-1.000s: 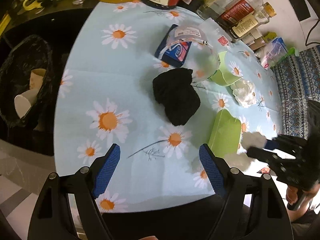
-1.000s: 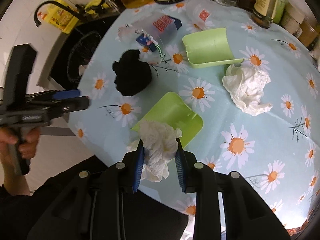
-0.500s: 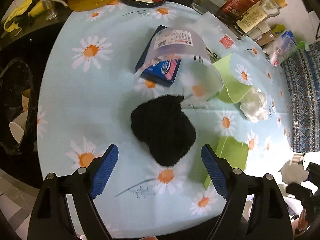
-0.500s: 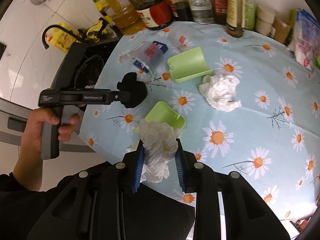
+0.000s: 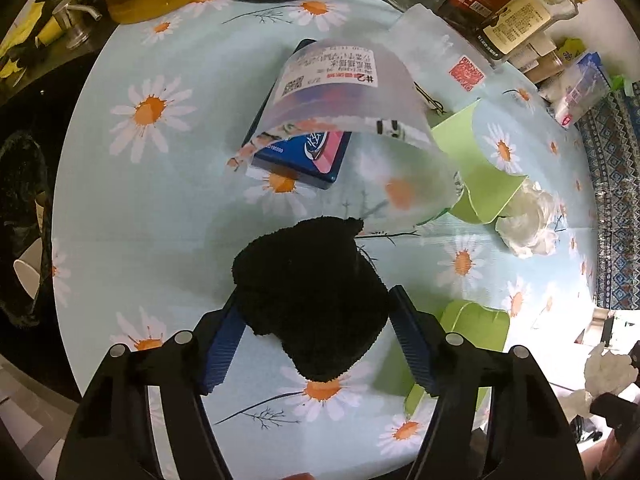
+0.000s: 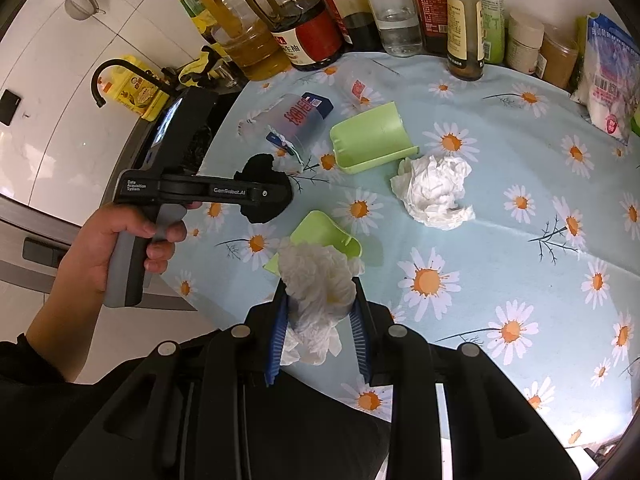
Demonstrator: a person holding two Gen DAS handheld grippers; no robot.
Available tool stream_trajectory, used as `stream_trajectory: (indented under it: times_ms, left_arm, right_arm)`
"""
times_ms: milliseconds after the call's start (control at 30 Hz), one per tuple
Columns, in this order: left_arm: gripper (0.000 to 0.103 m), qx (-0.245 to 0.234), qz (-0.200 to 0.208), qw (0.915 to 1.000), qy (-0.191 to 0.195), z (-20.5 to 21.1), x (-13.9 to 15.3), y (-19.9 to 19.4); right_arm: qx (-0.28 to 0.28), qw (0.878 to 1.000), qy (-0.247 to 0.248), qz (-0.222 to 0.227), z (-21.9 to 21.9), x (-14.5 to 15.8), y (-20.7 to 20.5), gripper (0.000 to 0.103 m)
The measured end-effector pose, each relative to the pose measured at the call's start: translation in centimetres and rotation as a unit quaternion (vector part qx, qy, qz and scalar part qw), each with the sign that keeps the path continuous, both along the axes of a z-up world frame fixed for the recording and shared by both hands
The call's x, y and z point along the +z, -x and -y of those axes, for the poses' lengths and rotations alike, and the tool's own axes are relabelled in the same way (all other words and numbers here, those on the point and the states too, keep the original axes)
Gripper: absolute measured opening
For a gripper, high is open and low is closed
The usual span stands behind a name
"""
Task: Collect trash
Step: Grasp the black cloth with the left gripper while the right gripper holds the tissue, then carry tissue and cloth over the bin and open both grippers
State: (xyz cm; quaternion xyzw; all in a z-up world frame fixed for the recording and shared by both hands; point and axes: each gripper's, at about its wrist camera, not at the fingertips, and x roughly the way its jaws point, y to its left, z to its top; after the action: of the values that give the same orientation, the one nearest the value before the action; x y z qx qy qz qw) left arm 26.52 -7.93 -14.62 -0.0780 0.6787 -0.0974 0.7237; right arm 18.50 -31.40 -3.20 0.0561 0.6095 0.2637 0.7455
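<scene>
Your left gripper (image 5: 314, 340) points steeply down at the table (image 5: 160, 216), which wears a pale blue cloth printed with daisies. Its jaws are closing around a black wad of cloth (image 5: 312, 296); the wad sits between the blue pads (image 5: 222, 344), which stand right at its sides, though you cannot tell that they press it yet. Off the table's left edge a dark bin bag (image 5: 20, 216) holds a paper cup (image 5: 28, 276). Just beyond the black wad a clear plastic cup (image 5: 360, 120) lies on its side over a blue box (image 5: 304, 156). Right of that cup is a green plastic scoop (image 5: 476, 168), with a crumpled white tissue (image 5: 528, 224) touching its near end. A second green scoop (image 5: 476, 328) lies nearer you, just right of the left gripper.

In the right wrist view, your hand (image 6: 108, 244) grips the left gripper's handle at the table's left side. Your right gripper (image 6: 320, 320) is clamped on a ball of white tissue (image 6: 316, 284), held above the near table edge, in front of the nearer green scoop (image 6: 324, 230). Bottles (image 6: 304, 12) line the far edge of the table.
</scene>
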Motion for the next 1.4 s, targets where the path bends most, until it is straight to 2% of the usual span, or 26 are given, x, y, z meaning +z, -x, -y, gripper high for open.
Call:
stream_trajectory:
  times_ms: [333, 633, 1067, 1400]
  left_arm:
    - [0.066, 0.007, 0.014, 0.9997, 0.018, -1.2, 1.4, 1.5]
    - [0.066, 0.026, 0.027, 0.9988, 0.033, -4.7, 3.2, 3.4]
    - [0.066, 0.078, 0.050, 0.9949, 0.041, -17.1, 5.9, 6.8]
    - [0.066, 0.099, 0.059, 0.9925, 0.042, -26.1, 6.9, 7.2]
  right_arm:
    - [0.020, 1.000, 0.004, -0.001, -1.6, 0.2, -0.7, 0.031]
    - [0.044, 0.999, 0.002, -0.004, -5.9, 0.6, -1.9, 0.031]
    - [0.078, 0.997, -0.004, -0.005, -18.5, 0.9, -4.0, 0.031]
    - [0.082, 0.997, -0.013, -0.005, -28.6, 0.8, -6.1, 0.031]
